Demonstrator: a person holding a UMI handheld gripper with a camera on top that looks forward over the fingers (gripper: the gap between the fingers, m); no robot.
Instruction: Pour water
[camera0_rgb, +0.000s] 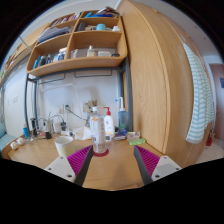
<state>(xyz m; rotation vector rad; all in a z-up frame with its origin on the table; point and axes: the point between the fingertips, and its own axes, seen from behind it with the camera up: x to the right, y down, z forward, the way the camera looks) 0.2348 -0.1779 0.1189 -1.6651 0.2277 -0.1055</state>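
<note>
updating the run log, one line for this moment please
claw: open, empty | clear plastic bottle: upright on wooden counter, beyond fingers | pour: not begun

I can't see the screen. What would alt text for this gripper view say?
A handheld gripper's open tongs, pink-padded and holding nothing, point across a wooden countertop toward a clear bottle standing just beyond them. A white bottle stands behind it, and wooden wall shelves of small items hang above.

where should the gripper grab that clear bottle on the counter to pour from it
Likely the mid-body of the clear bottle, approached straight from the front. It stands upright on the wooden counter just ahead of the open gripper, and its straight, narrow sides look to fit between the fingers. A white bottle stands close behind.
</note>
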